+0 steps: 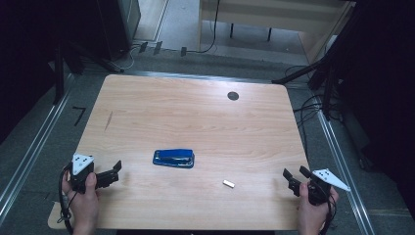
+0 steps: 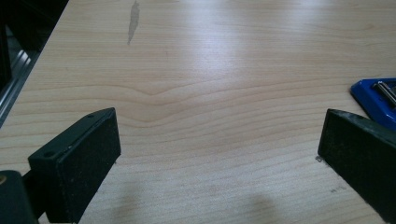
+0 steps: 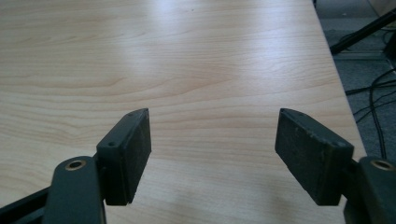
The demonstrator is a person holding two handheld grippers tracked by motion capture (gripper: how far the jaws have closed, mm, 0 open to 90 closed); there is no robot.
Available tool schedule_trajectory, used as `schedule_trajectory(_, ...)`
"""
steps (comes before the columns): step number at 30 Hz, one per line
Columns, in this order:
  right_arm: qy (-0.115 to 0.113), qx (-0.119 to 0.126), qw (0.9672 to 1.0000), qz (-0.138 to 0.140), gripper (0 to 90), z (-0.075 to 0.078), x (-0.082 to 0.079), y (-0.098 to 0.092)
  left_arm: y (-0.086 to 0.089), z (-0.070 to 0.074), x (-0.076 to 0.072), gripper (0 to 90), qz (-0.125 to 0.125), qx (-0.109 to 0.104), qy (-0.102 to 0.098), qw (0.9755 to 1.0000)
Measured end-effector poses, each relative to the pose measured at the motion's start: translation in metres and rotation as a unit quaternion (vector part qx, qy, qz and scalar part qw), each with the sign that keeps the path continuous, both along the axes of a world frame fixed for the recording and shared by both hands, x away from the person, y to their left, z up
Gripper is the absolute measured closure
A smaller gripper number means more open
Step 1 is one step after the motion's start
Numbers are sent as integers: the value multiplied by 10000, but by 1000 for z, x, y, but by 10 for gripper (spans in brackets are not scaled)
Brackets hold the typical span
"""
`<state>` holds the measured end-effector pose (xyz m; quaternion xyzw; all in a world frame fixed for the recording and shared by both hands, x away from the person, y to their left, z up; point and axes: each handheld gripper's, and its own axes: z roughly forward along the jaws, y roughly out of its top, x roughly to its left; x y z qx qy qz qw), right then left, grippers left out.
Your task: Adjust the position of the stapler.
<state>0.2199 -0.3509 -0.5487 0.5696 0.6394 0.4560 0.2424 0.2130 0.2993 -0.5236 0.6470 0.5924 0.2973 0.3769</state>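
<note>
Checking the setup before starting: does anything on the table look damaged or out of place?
A dark streak mars the wooden table at far left. A small strip of staples lies loose, apart from the blue stapler.

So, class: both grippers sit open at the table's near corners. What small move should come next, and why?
Probably ease the left gripper toward the blue stapler. Its jaws stand open and empty, the stapler lies just off to its right, and nothing lies between them on the table.
</note>
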Motion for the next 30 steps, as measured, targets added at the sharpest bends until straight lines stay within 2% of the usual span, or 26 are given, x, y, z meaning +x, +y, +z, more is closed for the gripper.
schedule_trajectory(7,32,-299,9992,247,287,6,-1,10,0,0,0,0,13,-19,-7,10000)
schedule_trajectory(11,30,-474,9969,630,257,16,2,23,0,0,0,0,21,-11,-6,10000)
schedule_trajectory(14,7,-588,9941,916,257,23,7,34,-1,0,0,0,14,9,11,10000)
schedule_trajectory(19,-20,-880,9871,1338,271,35,16,53,-1,0,1,0,-6,22,18,10000)
schedule_trajectory(20,-20,-880,9871,1338,271,35,16,53,-1,0,1,0,-6,22,18,10000)
schedule_trajectory(21,-44,-868,9846,1513,311,41,20,60,-1,0,1,0,-6,9,19,10000)
schedule_trajectory(22,-42,-846,9837,1587,321,43,22,63,-1,0,0,0,-12,7,18,10000)
schedule_trajectory(30,-82,-855,9760,2002,324,58,36,87,-1,0,1,0,-17,10,20,10000)
